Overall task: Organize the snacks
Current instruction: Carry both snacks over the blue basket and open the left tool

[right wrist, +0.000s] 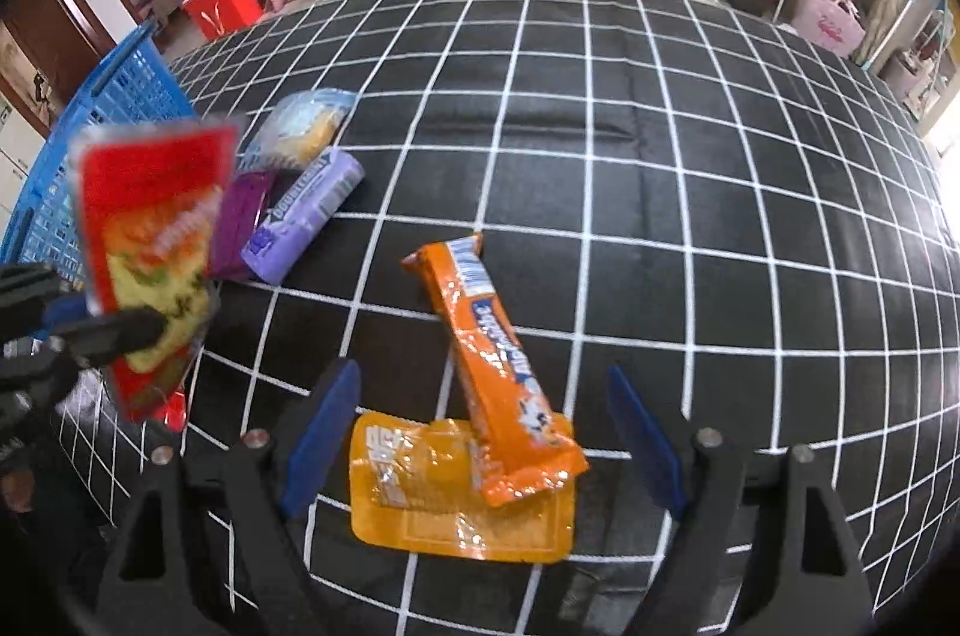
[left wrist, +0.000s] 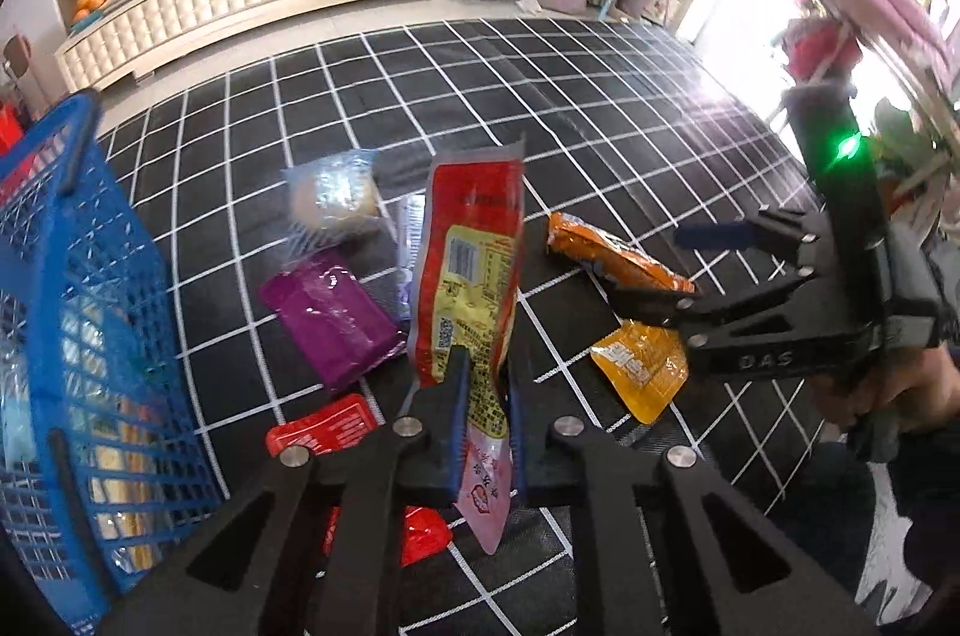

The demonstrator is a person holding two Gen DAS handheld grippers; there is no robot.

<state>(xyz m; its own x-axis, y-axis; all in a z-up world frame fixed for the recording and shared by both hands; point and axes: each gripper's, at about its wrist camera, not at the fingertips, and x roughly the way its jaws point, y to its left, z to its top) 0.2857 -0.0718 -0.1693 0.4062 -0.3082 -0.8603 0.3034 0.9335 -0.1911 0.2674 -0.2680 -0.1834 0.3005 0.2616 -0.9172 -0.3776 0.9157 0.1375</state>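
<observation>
- Red-and-yellow snack packet [left wrist: 474,270] stands upright above the table, pinched near its lower end by the left tool [left wrist: 487,429].
- Blue basket [left wrist: 90,312] sits just left of it, already holding snacks.
- Right tool [right wrist: 483,441] is spread wide over the orange bar [right wrist: 498,366], which lies across a yellow pouch [right wrist: 456,492].
- Grid-patterned black cloth [right wrist: 660,192] covers the table.

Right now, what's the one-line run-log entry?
left gripper: shut on red snack packet | right gripper: open over orange pouch | blue basket: left
</observation>
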